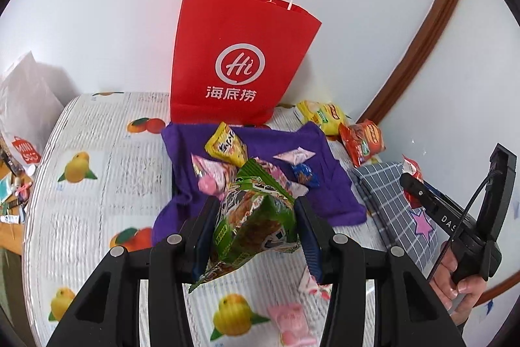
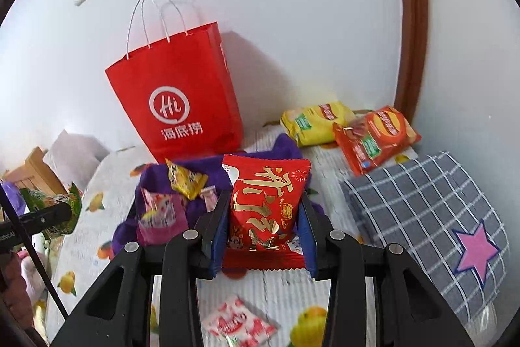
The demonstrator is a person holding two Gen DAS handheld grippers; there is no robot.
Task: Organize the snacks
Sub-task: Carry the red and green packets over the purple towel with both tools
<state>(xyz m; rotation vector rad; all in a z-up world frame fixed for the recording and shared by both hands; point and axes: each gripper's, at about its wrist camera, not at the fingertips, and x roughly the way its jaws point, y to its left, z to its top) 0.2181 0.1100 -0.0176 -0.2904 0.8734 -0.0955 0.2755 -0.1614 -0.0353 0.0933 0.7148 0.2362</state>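
1. Pinching a green snack packet between its two blue-padded fingers, the left gripper holds it lifted clear of the fruit-print tablecloth.
2. Clamped in the right gripper is a red snack packet with gold lettering, upright and raised above the same cloth; a hand grips that tool's handle at the right edge of the left wrist view.
3. A red paper bag with white string handles stands upright against the white wall, at the back of the table.
4. A purple cloth lies just in front of the bag, touching its base.
5. On that cloth lie a yellow packet, a pink packet, a pale pink sachet and a small blue candy.
6. Right of the bag, near the brown door frame, a yellow chip bag and a red chip bag lie side by side, overlapping slightly.
7. A grey checked cloth with a pink star sits in front of the chip bags.
8. Near the front edge lie a pink wrapped sweet and a red-and-white sachet.
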